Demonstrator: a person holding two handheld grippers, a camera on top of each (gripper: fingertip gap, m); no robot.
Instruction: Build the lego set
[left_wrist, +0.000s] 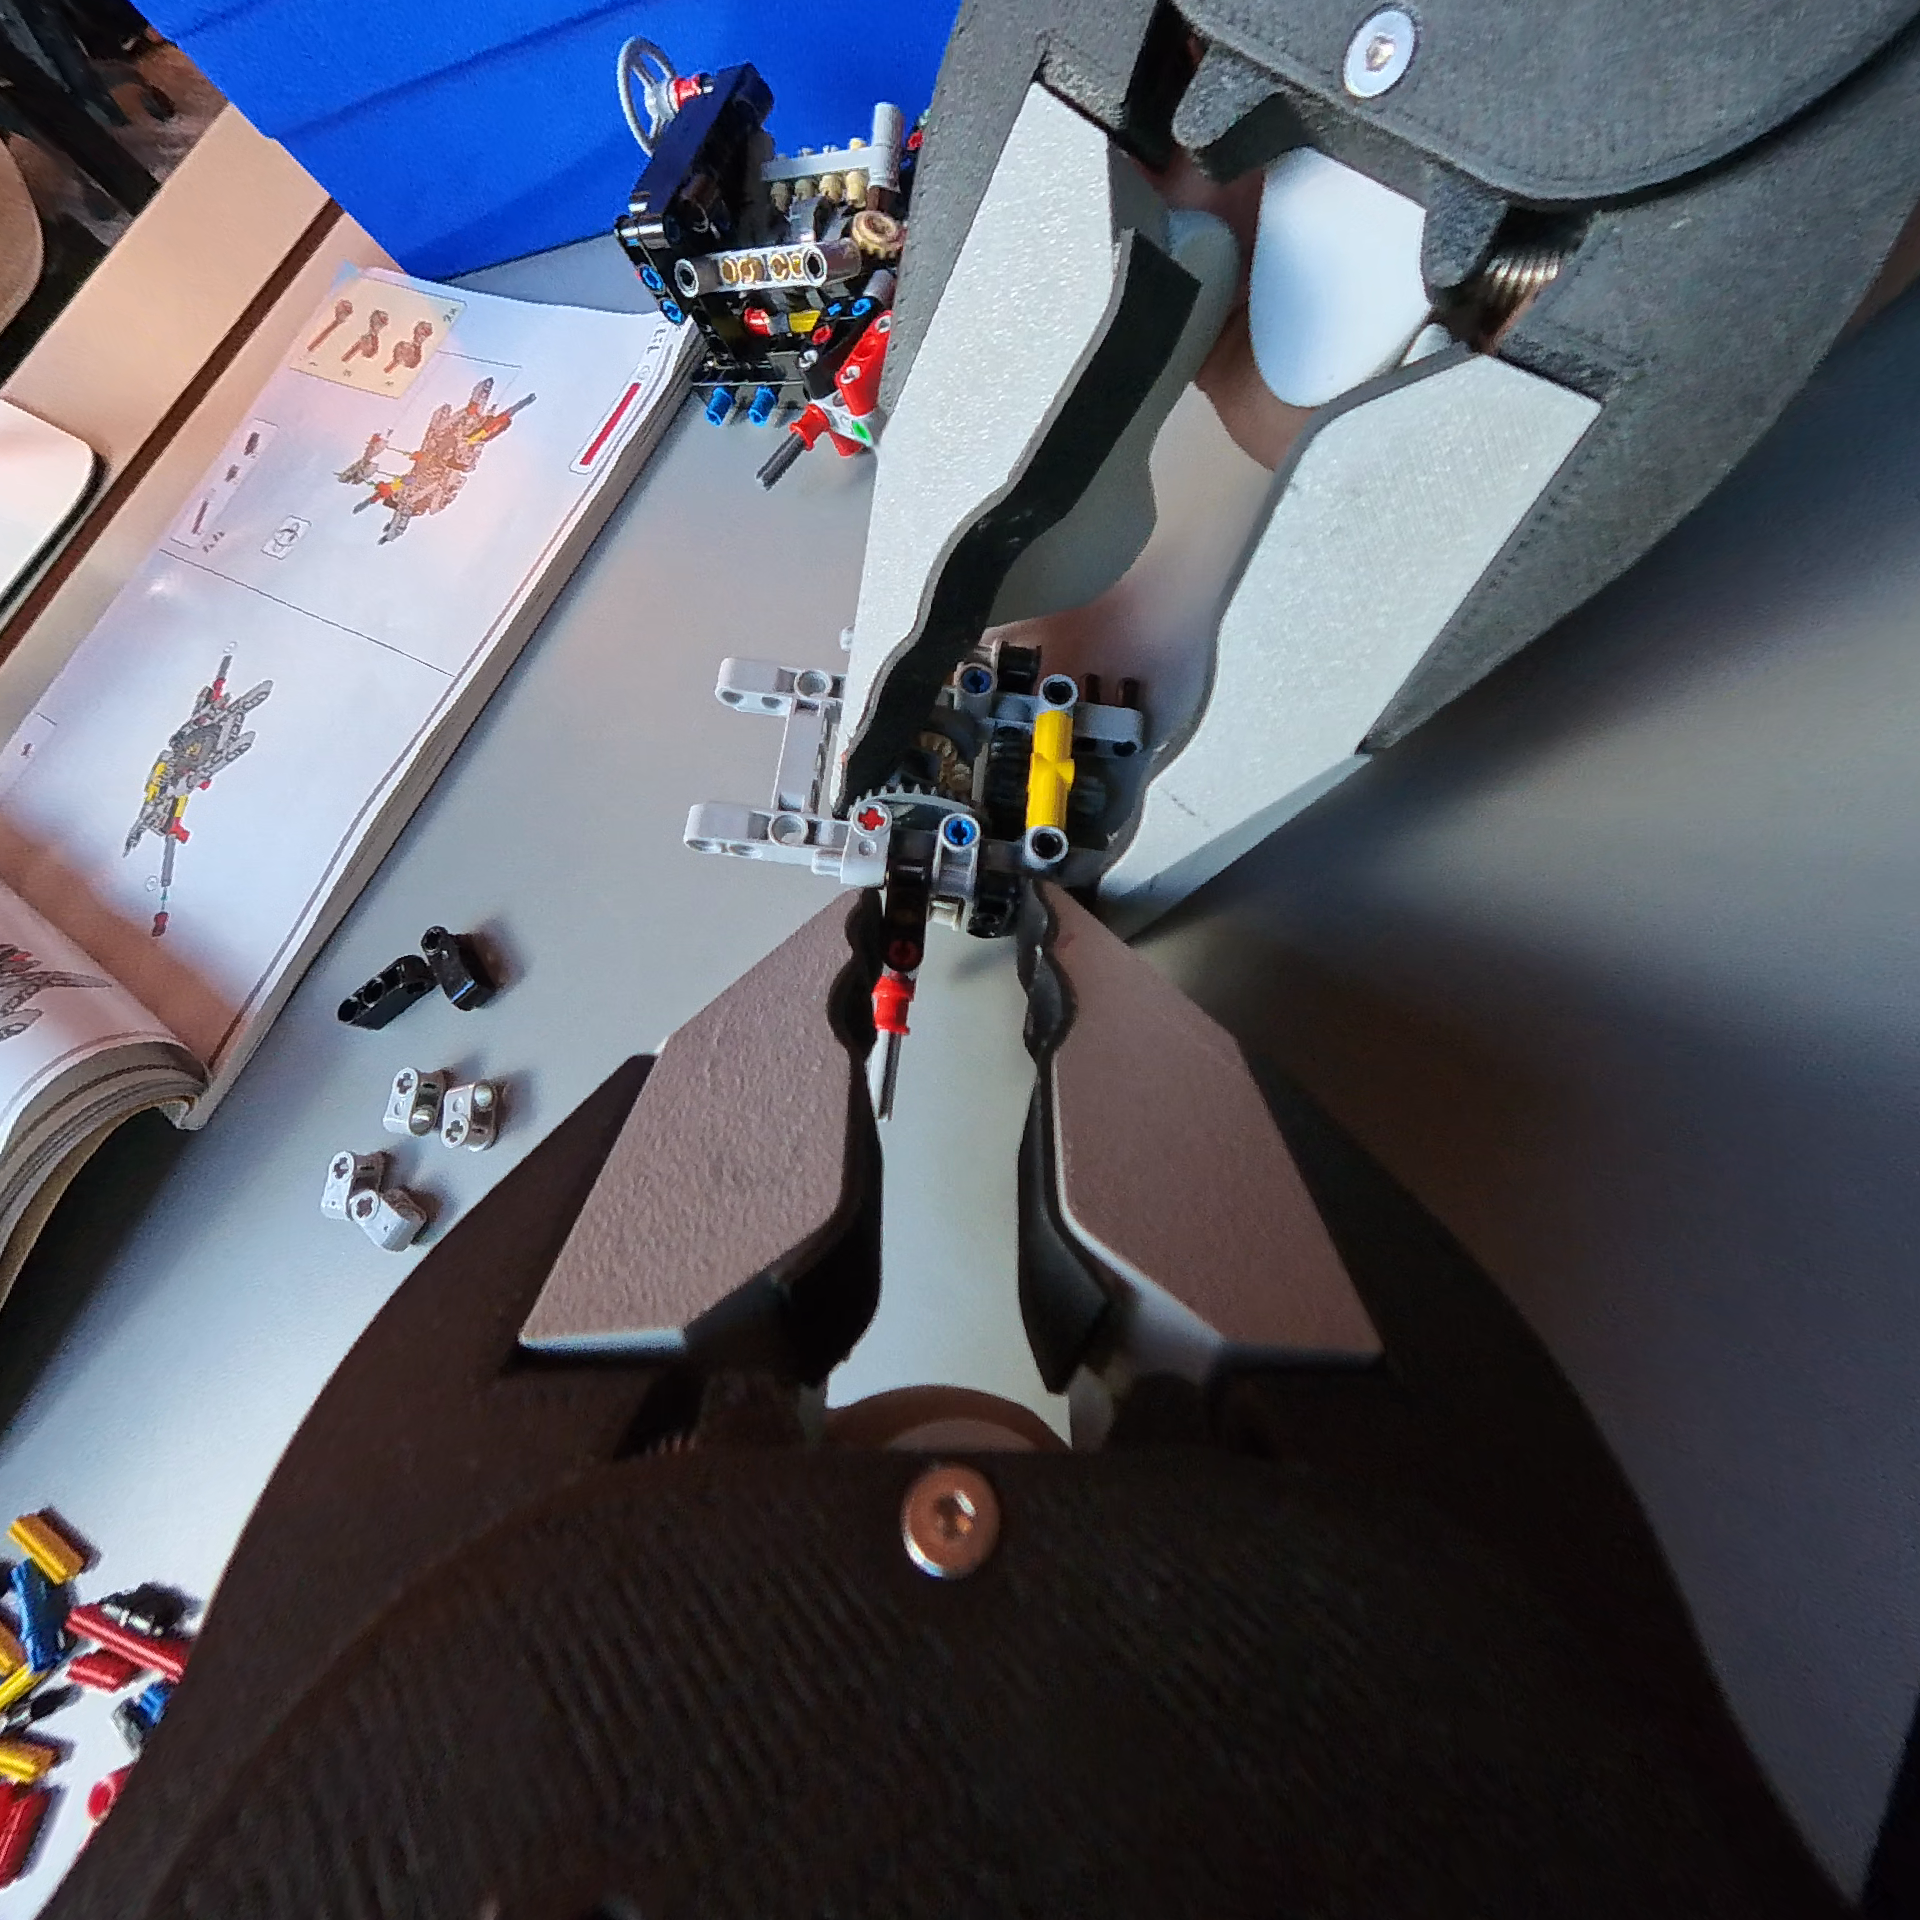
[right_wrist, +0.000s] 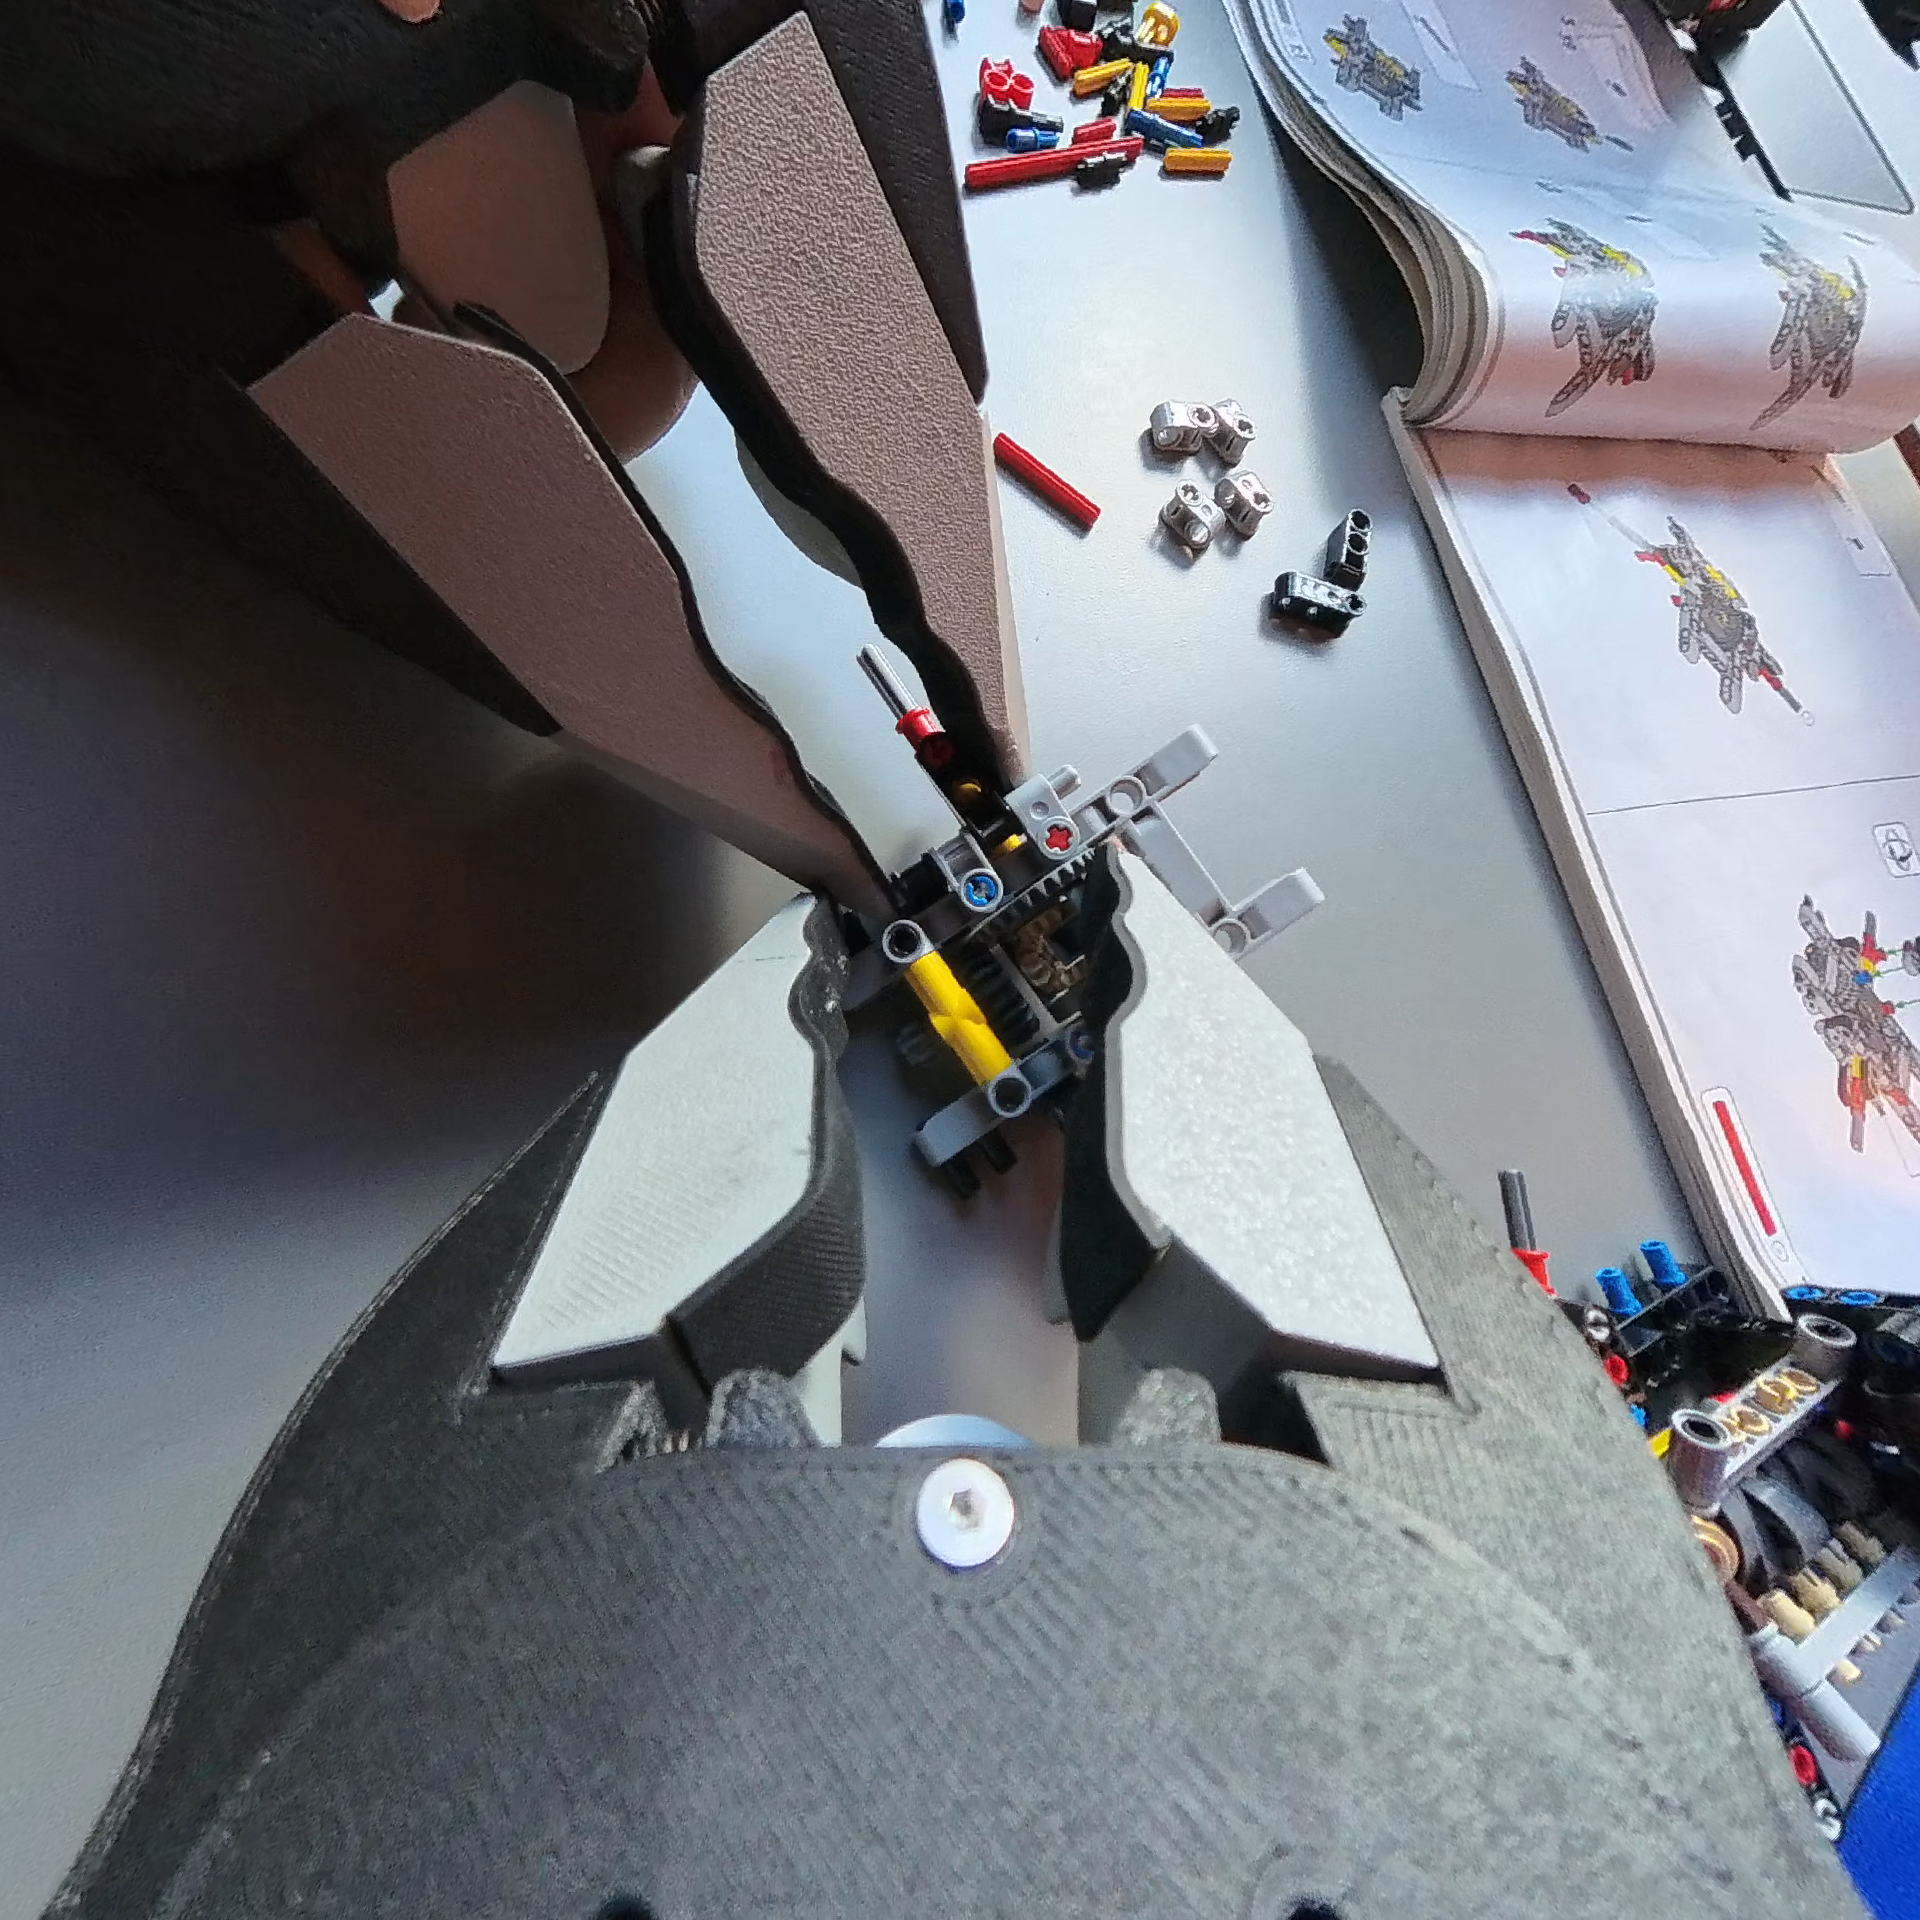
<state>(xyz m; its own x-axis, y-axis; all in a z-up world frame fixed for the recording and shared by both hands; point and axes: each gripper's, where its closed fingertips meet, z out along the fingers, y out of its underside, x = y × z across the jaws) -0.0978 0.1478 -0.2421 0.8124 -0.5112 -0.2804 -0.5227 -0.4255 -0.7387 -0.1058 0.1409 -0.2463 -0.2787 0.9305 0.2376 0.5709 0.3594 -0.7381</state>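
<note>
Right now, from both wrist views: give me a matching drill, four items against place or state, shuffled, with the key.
Items
1. gear assembly
2. open instruction booklet
3. two black connector pieces
4. larger black frame build

Places or states
A. loose on the grey table, beside the booklet
B. by the blue surface, past the booklet's far end
C. between the right gripper's fingers, the left gripper at its other end
D. lying flat, pages showing diagrams

Pairs: 1-C, 2-D, 3-A, 4-B
</note>
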